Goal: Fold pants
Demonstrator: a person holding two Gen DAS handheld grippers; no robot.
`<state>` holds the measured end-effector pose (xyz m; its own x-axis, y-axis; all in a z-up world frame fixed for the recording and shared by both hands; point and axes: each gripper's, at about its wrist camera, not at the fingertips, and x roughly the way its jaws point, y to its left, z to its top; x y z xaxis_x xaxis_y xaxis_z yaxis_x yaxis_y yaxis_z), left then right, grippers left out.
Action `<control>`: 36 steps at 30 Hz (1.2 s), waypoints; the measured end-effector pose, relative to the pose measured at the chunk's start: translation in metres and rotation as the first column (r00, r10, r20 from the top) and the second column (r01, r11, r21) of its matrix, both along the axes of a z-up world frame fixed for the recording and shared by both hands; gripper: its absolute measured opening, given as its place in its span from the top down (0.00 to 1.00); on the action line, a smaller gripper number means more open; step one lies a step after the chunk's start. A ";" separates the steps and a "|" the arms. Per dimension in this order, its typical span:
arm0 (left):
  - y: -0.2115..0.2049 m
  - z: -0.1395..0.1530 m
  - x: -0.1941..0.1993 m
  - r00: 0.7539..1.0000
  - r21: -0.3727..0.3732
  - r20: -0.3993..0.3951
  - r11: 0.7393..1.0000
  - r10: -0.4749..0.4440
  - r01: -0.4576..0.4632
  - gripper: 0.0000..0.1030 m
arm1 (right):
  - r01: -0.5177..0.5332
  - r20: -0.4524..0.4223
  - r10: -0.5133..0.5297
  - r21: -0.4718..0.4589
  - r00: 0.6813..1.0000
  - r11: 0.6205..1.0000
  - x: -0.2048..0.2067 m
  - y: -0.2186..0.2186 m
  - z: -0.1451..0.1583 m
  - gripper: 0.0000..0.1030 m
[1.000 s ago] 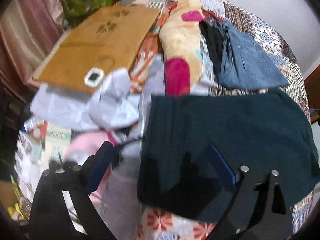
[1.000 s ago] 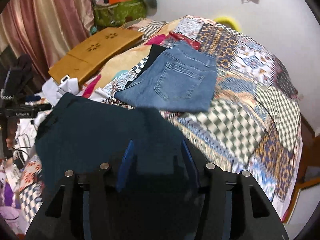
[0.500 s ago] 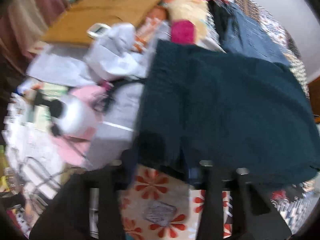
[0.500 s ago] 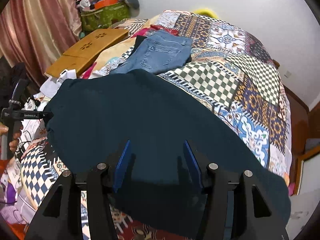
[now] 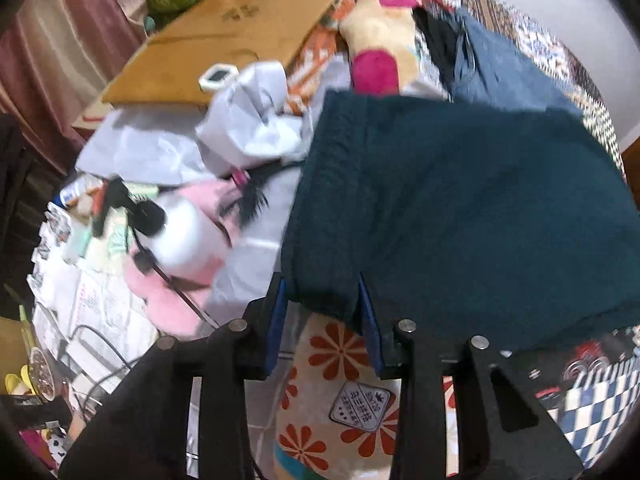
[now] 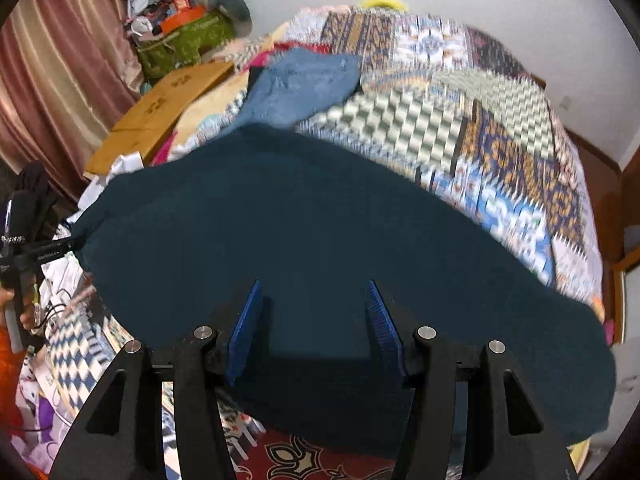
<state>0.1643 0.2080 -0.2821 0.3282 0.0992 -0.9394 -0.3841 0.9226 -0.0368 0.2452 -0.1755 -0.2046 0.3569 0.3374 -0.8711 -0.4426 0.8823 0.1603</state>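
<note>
— Pants (image 6: pixel 320 248): where are they?

— Spread flat on the patchwork bedspread (image 6: pixel 500 128), just short of the folded jeans (image 6: pixel 304 84).

— And my grippers?

— My left gripper (image 5: pixel 324 300) and right gripper (image 6: pixel 314 316) both stand apart at the near hem, gripping nothing. I judge a fold comes next: close on the hem, carry it toward the jeans.

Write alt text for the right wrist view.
Dark teal pants lie spread across a patchwork quilt, with the right tool open over their near edge. Folded blue jeans rest behind them.
</note>
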 end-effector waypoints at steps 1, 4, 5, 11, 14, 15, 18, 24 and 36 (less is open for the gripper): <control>-0.002 -0.002 -0.001 1.000 0.011 0.000 1.000 -0.003 0.003 0.60 | 0.007 -0.010 -0.007 0.010 1.000 1.000 -0.004 -0.002 -0.006 0.51; -0.008 0.007 0.001 1.000 0.056 0.002 0.998 -0.022 0.022 0.55 | 0.043 0.003 -0.043 0.052 0.999 0.998 -0.016 -0.015 -0.005 0.46; -0.009 0.010 0.002 1.000 0.076 -0.003 0.997 -0.028 0.028 0.52 | 0.055 -0.005 -0.055 0.073 0.998 0.996 -0.019 -0.022 -0.004 0.45; -0.029 0.049 0.020 0.996 0.128 0.050 0.989 -0.080 0.073 0.31 | 0.164 0.002 -0.165 0.086 0.986 0.983 -0.033 -0.073 0.007 0.45; -0.047 0.065 0.031 0.991 0.132 0.084 0.987 -0.106 0.094 0.21 | 0.248 0.032 -0.251 0.077 0.968 0.966 -0.040 -0.112 0.014 0.45; -0.056 0.069 0.036 0.988 0.129 0.094 0.986 -0.122 0.110 0.19 | 0.288 0.042 -0.292 0.078 0.956 0.954 -0.042 -0.131 0.016 0.45; -0.086 0.076 0.057 0.979 0.108 0.105 0.981 -0.173 0.162 0.18 | 0.404 0.058 -0.409 0.088 0.911 0.911 -0.048 -0.184 0.023 0.43; -0.161 0.072 0.098 0.952 0.111 0.085 0.952 -0.295 0.285 0.17 | 0.586 0.014 -0.588 0.076 0.808 0.807 -0.031 -0.272 0.017 0.42; -0.242 0.061 0.107 0.900 0.203 0.040 0.885 -0.434 0.418 0.17 | 0.568 -0.046 -0.567 0.009 0.823 0.823 -0.059 -0.284 -0.020 0.42</control>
<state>0.2708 -0.0344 -0.2213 0.4532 0.1016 -0.8856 0.0444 0.9897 0.1362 0.1858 -0.4596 -0.2249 0.4564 0.1044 -0.8836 0.1419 0.9718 0.1881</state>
